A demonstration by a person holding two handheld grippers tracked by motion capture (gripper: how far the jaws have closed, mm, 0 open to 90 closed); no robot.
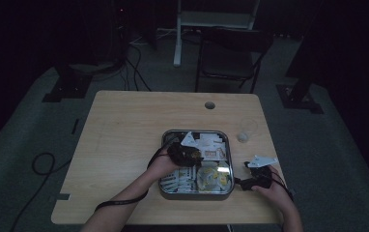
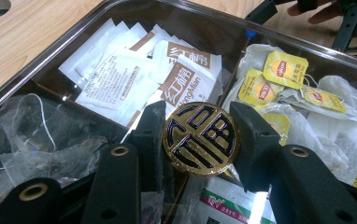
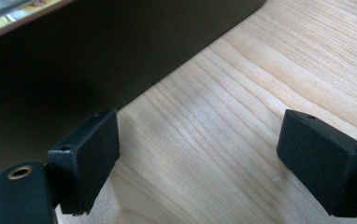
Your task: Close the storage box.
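Gold round knob [image 2: 200,138] of the clear lid is pinched in the left gripper [image 2: 196,135] jaws over the tea box [image 1: 165,193]; lifting remains, judging by the right gripper [image 3: 197,158], jaws spread, idle on the table [image 3: 223,116]

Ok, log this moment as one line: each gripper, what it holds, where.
left gripper: shut on round gold knob, over tea box | right gripper: open, nothing held, on table beside box

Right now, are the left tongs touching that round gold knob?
Touching. In the left gripper view, the left tongs press the round gold knob from both sides, with no gap showing.
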